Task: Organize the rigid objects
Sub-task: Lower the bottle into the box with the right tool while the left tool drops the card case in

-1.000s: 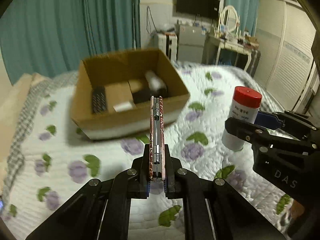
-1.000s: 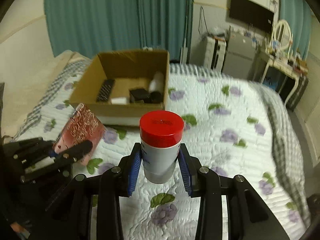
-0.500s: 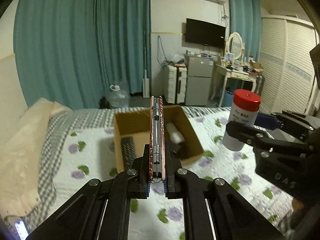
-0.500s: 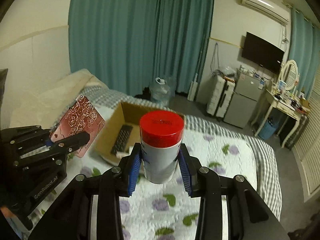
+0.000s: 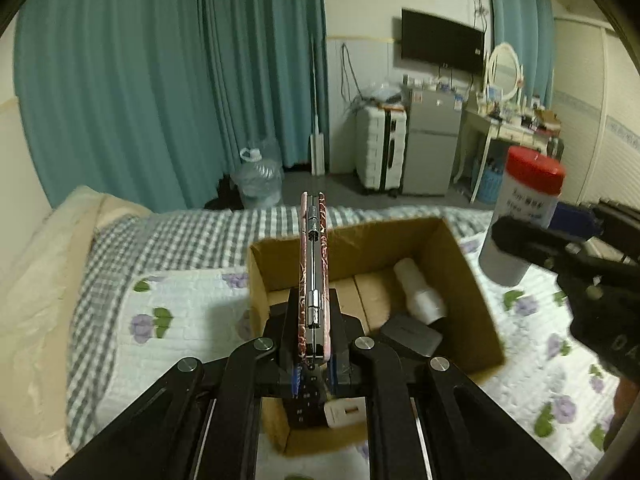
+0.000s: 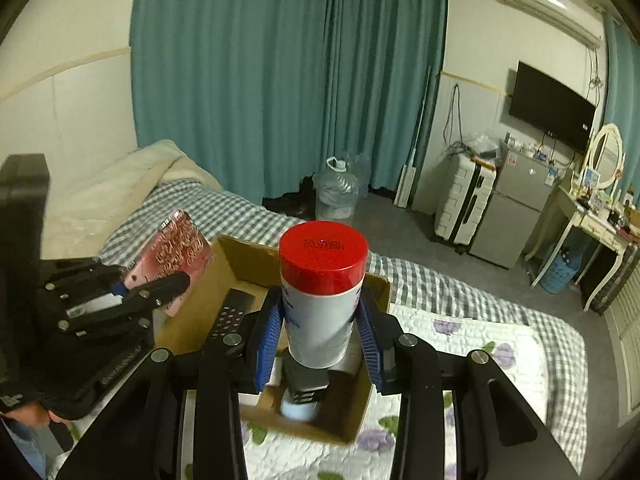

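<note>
My left gripper is shut on a thin pink case with a red rose pattern, held on edge above the left part of an open cardboard box. The case also shows in the right wrist view. My right gripper is shut on a white bottle with a red cap, held upright over the box. The bottle shows at the right of the left wrist view. The box holds a white bottle, a black remote and dark boxes.
The box sits on a bed with a flowered quilt and a checked blanket. Beyond the bed are teal curtains, a water jug, a white suitcase and a dresser.
Both grippers rose from low over the quilt and moved forward; they now hang over the box with the case and bottle still held.
</note>
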{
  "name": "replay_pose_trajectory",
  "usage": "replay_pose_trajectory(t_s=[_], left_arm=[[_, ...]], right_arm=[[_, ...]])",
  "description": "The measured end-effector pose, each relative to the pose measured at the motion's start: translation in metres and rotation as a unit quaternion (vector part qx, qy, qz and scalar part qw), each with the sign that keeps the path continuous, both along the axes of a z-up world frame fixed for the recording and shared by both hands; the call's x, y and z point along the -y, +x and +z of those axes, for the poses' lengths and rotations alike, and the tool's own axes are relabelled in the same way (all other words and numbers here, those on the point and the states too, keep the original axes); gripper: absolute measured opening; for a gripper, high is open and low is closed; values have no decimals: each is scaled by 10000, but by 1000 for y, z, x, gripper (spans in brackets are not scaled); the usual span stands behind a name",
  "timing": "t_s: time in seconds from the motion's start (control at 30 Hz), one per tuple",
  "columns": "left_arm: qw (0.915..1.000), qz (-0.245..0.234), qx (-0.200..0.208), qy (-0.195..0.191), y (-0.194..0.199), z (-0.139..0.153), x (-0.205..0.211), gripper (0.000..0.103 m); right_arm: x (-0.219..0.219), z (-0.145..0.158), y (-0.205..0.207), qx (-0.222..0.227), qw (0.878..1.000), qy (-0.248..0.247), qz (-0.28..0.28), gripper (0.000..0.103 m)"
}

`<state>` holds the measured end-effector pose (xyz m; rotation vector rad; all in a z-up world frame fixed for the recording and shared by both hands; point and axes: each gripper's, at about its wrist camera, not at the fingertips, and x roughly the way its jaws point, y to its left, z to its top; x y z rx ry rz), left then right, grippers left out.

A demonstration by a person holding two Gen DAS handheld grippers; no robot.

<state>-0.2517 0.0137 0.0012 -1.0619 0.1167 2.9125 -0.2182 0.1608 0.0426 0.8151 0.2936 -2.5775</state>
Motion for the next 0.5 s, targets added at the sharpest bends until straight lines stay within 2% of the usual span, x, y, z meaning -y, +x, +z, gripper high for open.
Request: replay_pose_trajectory(t_s=[0.13,0.33,0.43,0.5], left_arm=[[9993,-10,350,-119,-30,-37,-7,10],[9976,-62,614,-322,-48,-66,-19,10],[9968,-68,702,-374,-51,-71,-22,13],[9968,-53,706,-381,-49,-69,-24,25]], right_arm=[[-2,-25,-27,46,9998,147,-133,36],[0,-49,-53,166,9997,95,-135,36],[2,-53,-56,211,9997,76,-94,36],[-1,-53,-57,215,9997,73,-87,36]])
